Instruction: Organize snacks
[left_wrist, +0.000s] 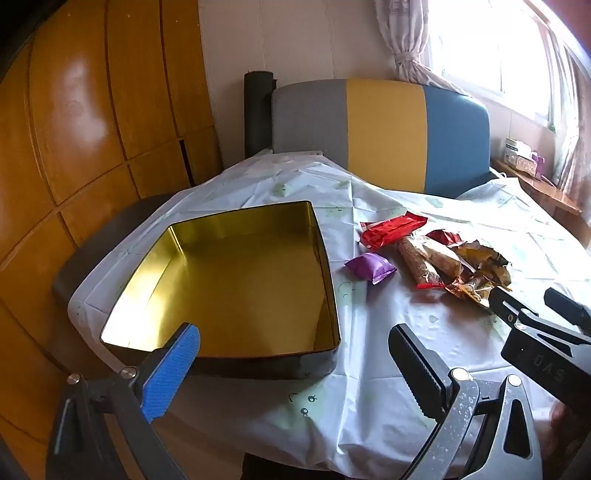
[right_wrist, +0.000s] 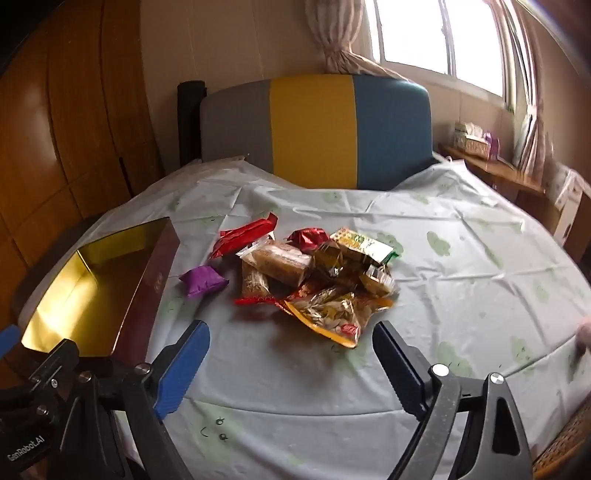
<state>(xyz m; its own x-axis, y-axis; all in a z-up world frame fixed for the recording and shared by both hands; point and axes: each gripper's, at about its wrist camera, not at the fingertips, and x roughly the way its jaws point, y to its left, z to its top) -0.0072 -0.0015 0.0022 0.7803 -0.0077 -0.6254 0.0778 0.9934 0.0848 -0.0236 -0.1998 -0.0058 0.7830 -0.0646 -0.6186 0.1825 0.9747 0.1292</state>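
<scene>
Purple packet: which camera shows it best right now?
The right wrist view: the purple packet sits closer and unblocked, between the tin and the snack pile. The left wrist view shows it too, smaller and farther off.

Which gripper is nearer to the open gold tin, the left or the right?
The left. The left gripper is open at the near edge of the gold tin. The right gripper is open further right, in front of the snack pile.

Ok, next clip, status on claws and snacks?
Left claw open, empty, by tin. Right claw open, short of snack pile. Tin empty. Nothing blocking.
</scene>
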